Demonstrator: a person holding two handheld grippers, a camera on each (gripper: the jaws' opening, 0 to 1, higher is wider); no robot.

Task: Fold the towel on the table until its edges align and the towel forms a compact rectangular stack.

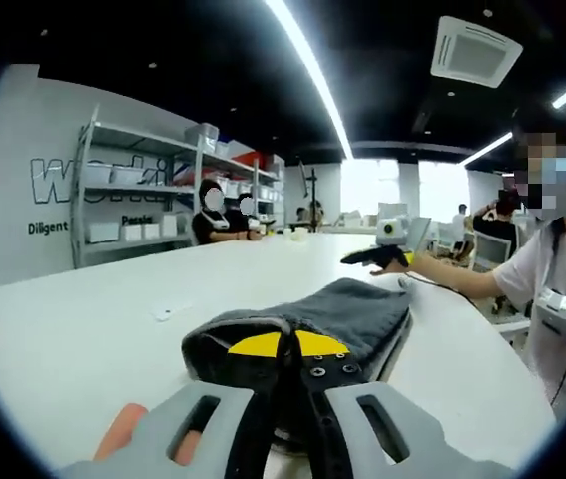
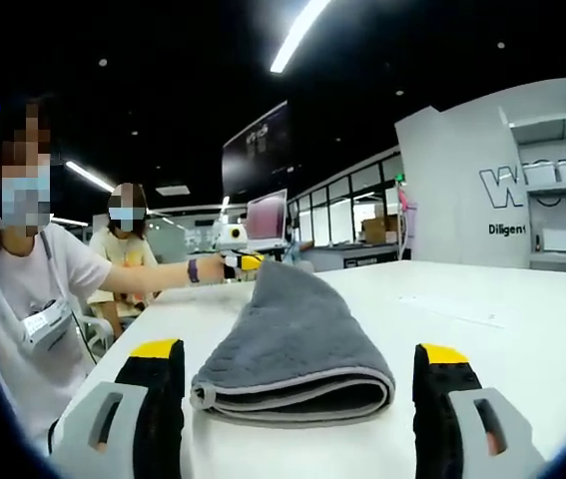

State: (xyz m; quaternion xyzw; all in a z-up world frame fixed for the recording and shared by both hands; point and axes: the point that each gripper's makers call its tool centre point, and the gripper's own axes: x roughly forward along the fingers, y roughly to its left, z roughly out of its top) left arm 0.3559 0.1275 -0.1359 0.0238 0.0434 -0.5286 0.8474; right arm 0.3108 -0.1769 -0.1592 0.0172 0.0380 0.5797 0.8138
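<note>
A dark grey towel (image 1: pixel 362 311) lies folded on the white table (image 1: pixel 83 329). My left gripper (image 1: pixel 283 346) is shut on its near edge, yellow tips pressed together with cloth bunched around them. In the right gripper view the towel (image 2: pixel 287 309) shows a rounded fold of layers at the near end and rises to a peak at the far end, where the left gripper (image 2: pixel 240 261) holds it. My right gripper (image 2: pixel 300 351) is open, its jaws standing wide on either side of that fold. The right gripper (image 1: pixel 377 256) also shows just past the towel's far end.
The person holding the grippers stands at the table's side (image 1: pixel 562 289). Other people sit at the far end (image 1: pixel 213 215), and one stands behind (image 2: pixel 128 249). Shelving (image 1: pixel 133 190) lines the back wall. A small white item (image 1: pixel 168 311) lies on the table.
</note>
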